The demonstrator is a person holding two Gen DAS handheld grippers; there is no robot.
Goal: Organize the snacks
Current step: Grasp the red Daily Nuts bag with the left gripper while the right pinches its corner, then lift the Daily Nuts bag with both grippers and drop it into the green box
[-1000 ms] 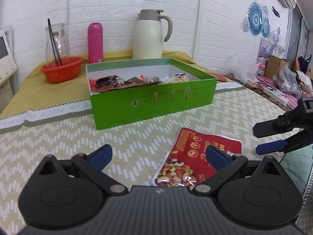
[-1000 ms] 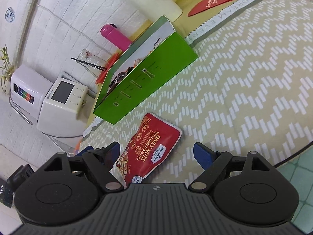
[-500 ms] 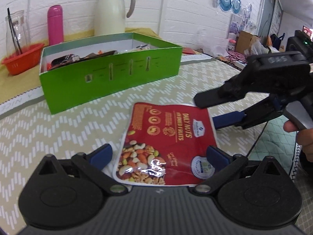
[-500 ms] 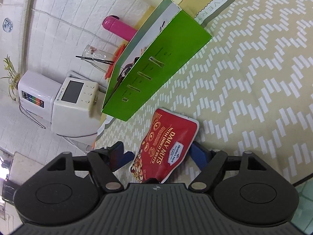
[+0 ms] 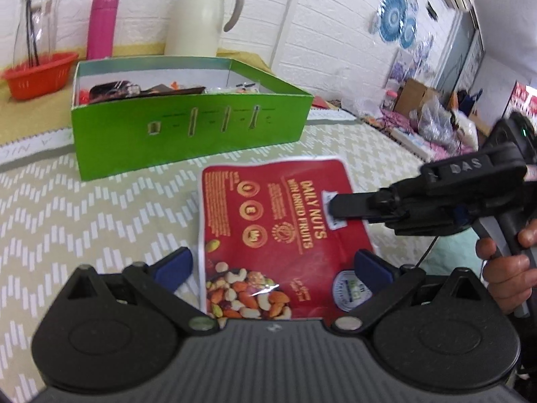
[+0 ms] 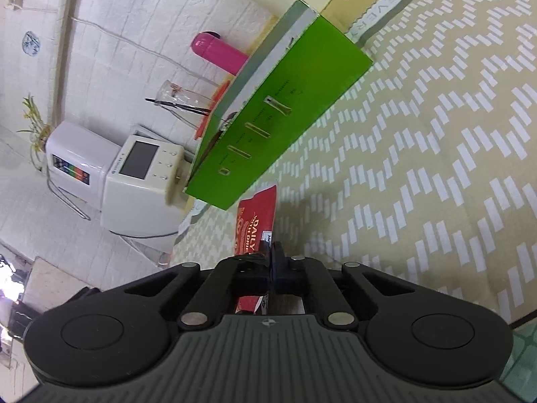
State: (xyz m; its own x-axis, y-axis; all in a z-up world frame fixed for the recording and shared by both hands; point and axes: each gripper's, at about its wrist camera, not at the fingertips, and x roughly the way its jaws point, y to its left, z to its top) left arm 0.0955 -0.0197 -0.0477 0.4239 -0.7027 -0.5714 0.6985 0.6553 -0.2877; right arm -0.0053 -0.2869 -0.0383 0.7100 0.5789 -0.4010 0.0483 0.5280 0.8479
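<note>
A red packet of nuts and dried fruit (image 5: 278,221) lies on the chevron tablecloth in front of the green snack box (image 5: 188,134). My left gripper (image 5: 273,263) is open, a blue pad on either side of the packet's near end without pressing it. Coming in from the right, my right gripper (image 5: 332,208) is shut on the packet's right edge. The right wrist view shows its fingers closed together on the packet (image 6: 258,211), seen edge-on and raised, with my right gripper (image 6: 273,252) just short of the green box (image 6: 278,124). Several wrapped snacks (image 5: 114,89) fill the box.
Behind the box stand a cream thermos jug (image 5: 201,16), a pink bottle (image 5: 100,23), and an orange basket (image 5: 40,74) holding a glass jar. A white appliance (image 6: 134,181) sits left of the table. A person's hand (image 5: 503,265) holds the right gripper's handle at the table's right edge.
My right gripper has closed from wide open onto the packet's right edge, tilting that edge up. The left wrist view has swung right and down, nearer the packet.
</note>
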